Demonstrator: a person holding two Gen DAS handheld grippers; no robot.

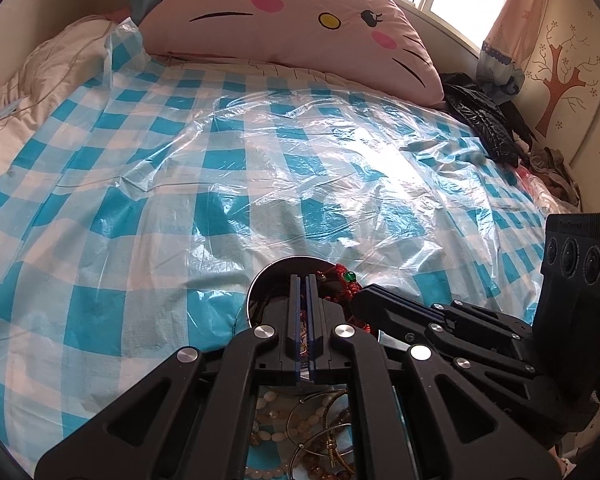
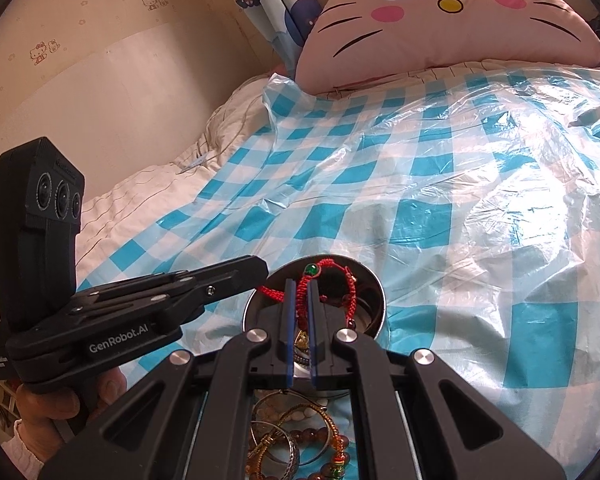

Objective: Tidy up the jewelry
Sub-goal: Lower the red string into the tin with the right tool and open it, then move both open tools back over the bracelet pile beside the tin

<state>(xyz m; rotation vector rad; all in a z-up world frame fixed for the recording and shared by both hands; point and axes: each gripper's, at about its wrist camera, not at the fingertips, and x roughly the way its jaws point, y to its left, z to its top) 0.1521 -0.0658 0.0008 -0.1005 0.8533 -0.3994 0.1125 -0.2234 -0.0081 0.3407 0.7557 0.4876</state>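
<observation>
Checked bed (image 1: pixel 100 200), round tin (image 2: pixel 374 300), both tongs over it.
Right tongs (image 2: pixel 300 284) pinching red cord bracelet (image 2: pixel 340 280); left tongs (image 1: pixel 303 280) pressed together, empty.

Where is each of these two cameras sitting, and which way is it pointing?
Left wrist view: sits on the left gripper, looking down its shut fingers across the blue-checked, plastic-covered bed; the right gripper enters from the right.
Right wrist view: sits on the right gripper, shut on a red braided cord bracelet; the left gripper and the hand holding it show at left.
Both share the round metal tin, the loose bangles and the pink cat-face cushion.
</observation>
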